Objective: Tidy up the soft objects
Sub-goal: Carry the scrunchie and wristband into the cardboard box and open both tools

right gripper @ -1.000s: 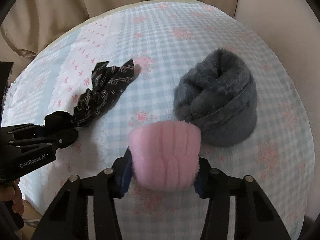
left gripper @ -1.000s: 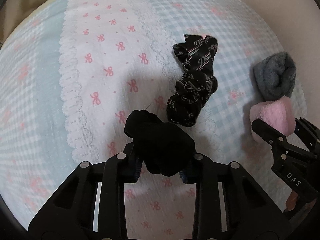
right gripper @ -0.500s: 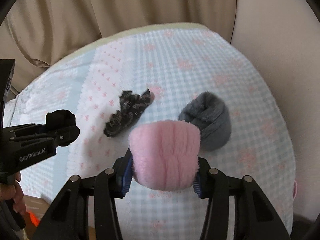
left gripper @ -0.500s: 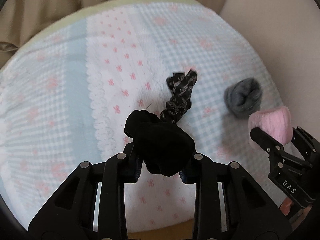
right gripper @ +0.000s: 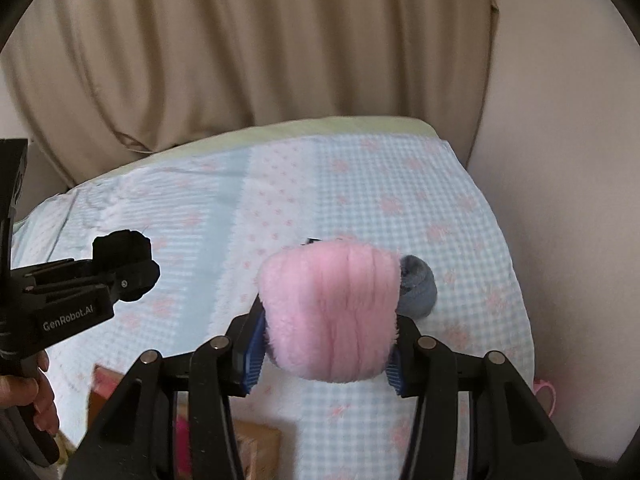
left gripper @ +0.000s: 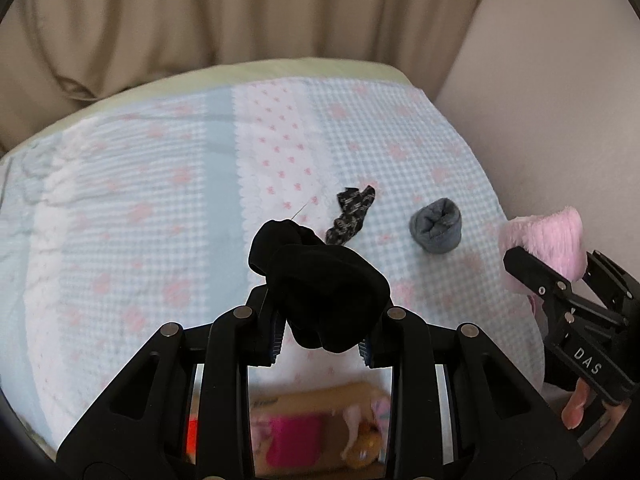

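Note:
My left gripper (left gripper: 320, 336) is shut on a black sock bundle (left gripper: 320, 284) and holds it high above the bed; it shows in the right wrist view (right gripper: 124, 264) too. My right gripper (right gripper: 324, 356) is shut on a fluffy pink sock roll (right gripper: 330, 312), also lifted well off the bed; the roll shows at the right of the left wrist view (left gripper: 548, 236). A grey fuzzy sock roll (left gripper: 438, 226) and a black patterned sock (left gripper: 352, 212) lie on the bedspread (left gripper: 140, 240), far below both grippers.
Beige curtains (right gripper: 240, 40) hang behind the bed and a plain wall (left gripper: 560, 80) borders its right side. A cardboard box (left gripper: 316, 428) with pink and orange items stands on the floor below the bed's near edge.
Both grippers have risen and pulled back from the bed with their socks. The grey roll and patterned sock look much smaller, and the box under the near edge has come into view.

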A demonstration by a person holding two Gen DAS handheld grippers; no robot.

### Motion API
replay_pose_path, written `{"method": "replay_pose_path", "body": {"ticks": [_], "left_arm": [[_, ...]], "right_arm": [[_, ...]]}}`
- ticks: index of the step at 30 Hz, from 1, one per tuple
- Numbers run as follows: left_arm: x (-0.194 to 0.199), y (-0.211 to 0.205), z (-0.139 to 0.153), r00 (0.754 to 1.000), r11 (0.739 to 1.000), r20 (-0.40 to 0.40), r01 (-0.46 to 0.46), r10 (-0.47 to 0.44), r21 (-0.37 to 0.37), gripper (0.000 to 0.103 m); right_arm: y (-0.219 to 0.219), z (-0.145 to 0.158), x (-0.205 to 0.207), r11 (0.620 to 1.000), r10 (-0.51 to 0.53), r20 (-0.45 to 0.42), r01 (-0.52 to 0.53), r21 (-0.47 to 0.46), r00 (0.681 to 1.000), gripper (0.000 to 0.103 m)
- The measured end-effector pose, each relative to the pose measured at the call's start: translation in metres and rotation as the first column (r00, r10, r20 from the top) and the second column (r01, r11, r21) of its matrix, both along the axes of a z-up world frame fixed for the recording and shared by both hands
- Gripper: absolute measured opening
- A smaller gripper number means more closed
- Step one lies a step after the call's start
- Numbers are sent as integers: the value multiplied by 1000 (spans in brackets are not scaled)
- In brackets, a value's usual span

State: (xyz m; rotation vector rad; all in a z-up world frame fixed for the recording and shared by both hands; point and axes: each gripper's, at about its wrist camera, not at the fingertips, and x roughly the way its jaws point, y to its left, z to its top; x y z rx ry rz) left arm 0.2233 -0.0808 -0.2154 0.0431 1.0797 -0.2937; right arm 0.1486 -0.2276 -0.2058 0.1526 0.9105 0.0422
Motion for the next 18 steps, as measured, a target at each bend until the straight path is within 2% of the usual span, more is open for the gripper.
{"method": "replay_pose_path", "body": {"ticks": [2, 8, 14, 18], "left_arm": [[-20, 13, 19, 1000, 1000, 15, -24, 24, -1, 26], [-72, 61, 51, 995, 995, 27, -96, 96, -3, 26], [-118, 111, 59, 989, 989, 8, -145, 145, -6, 26], [-143, 137, 56, 991, 991, -5, -134, 134, -1, 26]], "right_arm": [[13, 14, -10, 1000, 31, 12, -31, 2, 999, 45], [56, 38, -44, 992, 126, 23, -126, 5, 992, 45], [102, 42, -79, 985, 173, 1, -173, 24, 985, 45], [131, 37, -104, 984, 177, -32, -176, 26, 984, 45]]}}
